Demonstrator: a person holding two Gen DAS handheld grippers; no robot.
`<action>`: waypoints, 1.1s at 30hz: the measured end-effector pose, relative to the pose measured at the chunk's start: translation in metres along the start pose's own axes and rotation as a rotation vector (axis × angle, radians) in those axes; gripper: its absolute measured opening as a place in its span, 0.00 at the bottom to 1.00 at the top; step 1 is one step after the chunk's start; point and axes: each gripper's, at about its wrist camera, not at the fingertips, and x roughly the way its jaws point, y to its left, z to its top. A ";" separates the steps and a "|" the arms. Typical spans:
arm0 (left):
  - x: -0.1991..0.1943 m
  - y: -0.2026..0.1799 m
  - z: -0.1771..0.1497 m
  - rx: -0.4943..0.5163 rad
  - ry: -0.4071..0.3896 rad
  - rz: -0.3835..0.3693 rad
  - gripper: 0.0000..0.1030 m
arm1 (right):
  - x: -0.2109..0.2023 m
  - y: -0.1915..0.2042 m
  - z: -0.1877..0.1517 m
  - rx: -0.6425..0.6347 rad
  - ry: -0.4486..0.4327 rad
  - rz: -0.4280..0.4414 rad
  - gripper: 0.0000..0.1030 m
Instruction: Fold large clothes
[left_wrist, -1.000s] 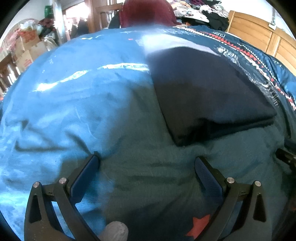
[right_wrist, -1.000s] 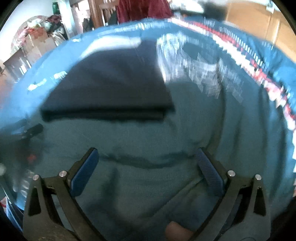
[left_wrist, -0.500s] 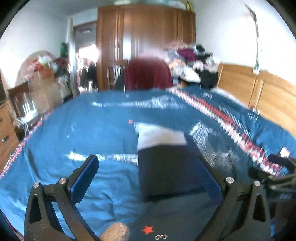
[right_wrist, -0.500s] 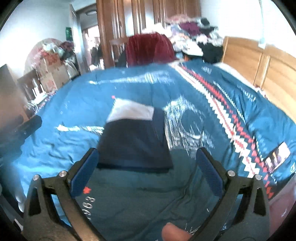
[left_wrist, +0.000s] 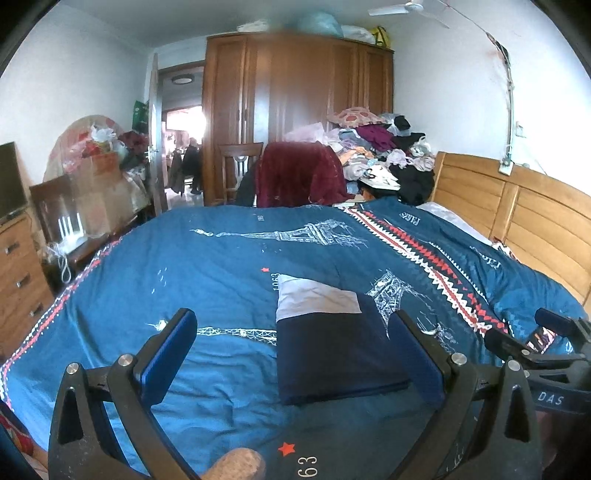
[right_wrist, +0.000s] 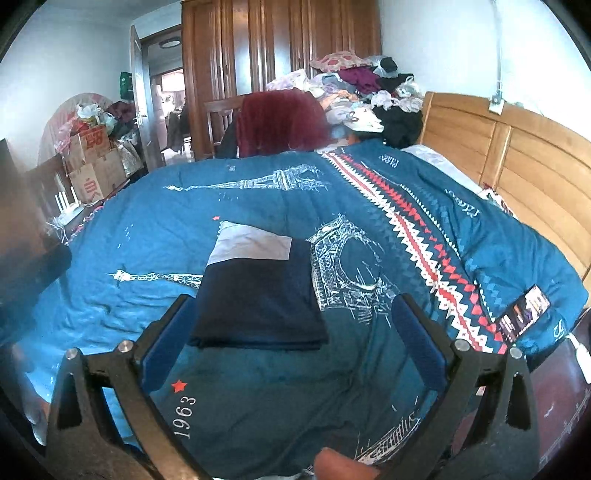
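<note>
Hand-held gripper, left (left_wrist: 291, 350): fingers spread, empty.
Hand-held gripper, right (right_wrist: 290, 332): likewise spread, empty.
Folded navy-and-grey garment (left_wrist: 328, 343): flat on blue Eiffel-print bedspread (left_wrist: 207, 266).
Room: brown wooden wardrobe (left_wrist: 295, 103), wooden headboard (left_wrist: 517, 214).

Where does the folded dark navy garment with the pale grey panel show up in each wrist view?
Left wrist: folded dark navy garment with pale grey panel, right of centre, on the blue Eiffel-tower-print bedspread.
Right wrist: garment, left of centre.
Shared landmark: the dark red cloth draped over a chair.
</note>
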 end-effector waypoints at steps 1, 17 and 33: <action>-0.001 -0.001 0.000 0.001 0.000 0.000 1.00 | -0.001 -0.002 -0.001 0.004 0.005 0.002 1.00; -0.008 -0.003 -0.001 0.004 0.015 -0.007 1.00 | -0.009 0.000 -0.013 0.004 0.043 0.024 1.00; -0.011 -0.003 -0.007 -0.002 0.028 -0.024 1.00 | -0.018 0.008 -0.017 -0.015 0.036 0.046 1.00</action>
